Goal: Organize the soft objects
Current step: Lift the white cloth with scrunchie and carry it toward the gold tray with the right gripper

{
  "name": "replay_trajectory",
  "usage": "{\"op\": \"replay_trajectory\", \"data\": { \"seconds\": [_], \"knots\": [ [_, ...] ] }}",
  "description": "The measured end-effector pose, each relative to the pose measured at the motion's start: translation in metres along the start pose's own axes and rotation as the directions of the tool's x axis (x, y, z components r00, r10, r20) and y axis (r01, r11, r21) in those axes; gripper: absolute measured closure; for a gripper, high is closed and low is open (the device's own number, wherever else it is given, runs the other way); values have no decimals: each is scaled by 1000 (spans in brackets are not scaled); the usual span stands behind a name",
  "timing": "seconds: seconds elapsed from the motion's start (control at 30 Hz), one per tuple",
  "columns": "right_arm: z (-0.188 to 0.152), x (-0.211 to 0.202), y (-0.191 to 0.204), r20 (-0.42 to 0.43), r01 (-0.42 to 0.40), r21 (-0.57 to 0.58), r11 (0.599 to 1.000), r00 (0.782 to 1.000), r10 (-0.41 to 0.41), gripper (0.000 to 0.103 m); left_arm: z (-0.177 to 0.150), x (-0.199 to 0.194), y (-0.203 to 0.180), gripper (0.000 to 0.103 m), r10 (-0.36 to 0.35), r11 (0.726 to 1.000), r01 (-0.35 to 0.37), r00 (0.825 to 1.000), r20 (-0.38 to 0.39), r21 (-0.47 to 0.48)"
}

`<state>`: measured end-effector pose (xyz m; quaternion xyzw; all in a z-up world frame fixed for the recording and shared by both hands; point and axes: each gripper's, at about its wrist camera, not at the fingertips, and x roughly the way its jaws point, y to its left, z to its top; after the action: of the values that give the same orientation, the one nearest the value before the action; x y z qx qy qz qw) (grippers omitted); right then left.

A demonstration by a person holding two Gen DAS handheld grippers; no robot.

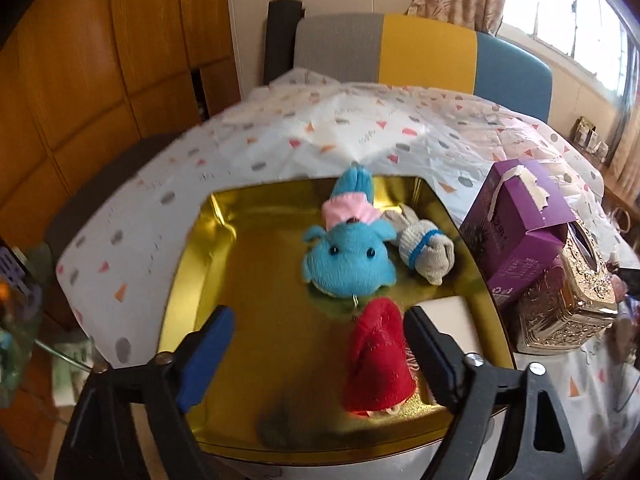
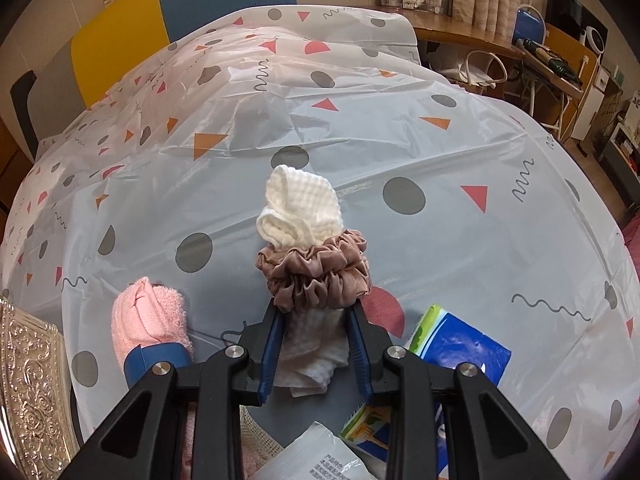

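Three soft toys in gold tin [image 1: 192,264], left gripper [image 1: 316,336] wide; right gripper [image 2: 314,334] gripping white cloth [image 2: 300,208]

The right hand-held gripper [image 2: 316,344] is closed on a white cloth [image 2: 300,208] ringed by a brown scrunchie [image 2: 318,276], above the bench [image 2: 460,152]. A pink towel [image 2: 150,320] lies near left, a blue tissue pack [image 2: 460,348] near right.
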<state>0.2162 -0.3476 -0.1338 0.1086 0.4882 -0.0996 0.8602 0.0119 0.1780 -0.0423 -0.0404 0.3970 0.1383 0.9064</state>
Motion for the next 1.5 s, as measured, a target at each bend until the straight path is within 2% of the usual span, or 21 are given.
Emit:
{"op": "replay_trajectory", "data": {
  "seconds": [0.2,0.4,0.67,0.8,1.03,1.17,1.3,1.4,1.5],
  "knots": [
    [0,-8,3,39,14,-8,1000,999,-14,77,2,-7,-6,5,1,1000,-1,1000,16,16],
    [3,-15,6,71,6,-8,1000,997,-6,78,-3,-8,-12,5,6,999,-7,1000,8,32],
    [9,-40,7,169,-31,8,999,985,30,78,-6,-7,-15,2,2,999,-1,1000,-4,35],
    [11,-62,5,241,-70,34,997,969,59,78,-5,-7,-13,1,-12,1000,12,1000,-11,24],
    [11,-87,8,233,-158,67,985,963,138,78,-4,-8,-4,0,-15,1000,15,1000,-1,8],
    [8,-125,39,250,-224,-25,974,942,223,78,-5,-6,2,0,-14,1000,14,1000,-7,-6],
    [4,-171,82,266,-308,-136,942,904,334,78,-6,-7,7,0,-18,1000,18,1000,-4,-15],
    [-8,-207,126,254,-377,-244,894,864,434,78,-7,-8,12,0,-24,999,24,1000,1,-28],
    [-31,-233,174,186,-451,-348,822,826,532,78,-8,-7,21,0,-27,998,27,1000,5,-55]
  ]
}}
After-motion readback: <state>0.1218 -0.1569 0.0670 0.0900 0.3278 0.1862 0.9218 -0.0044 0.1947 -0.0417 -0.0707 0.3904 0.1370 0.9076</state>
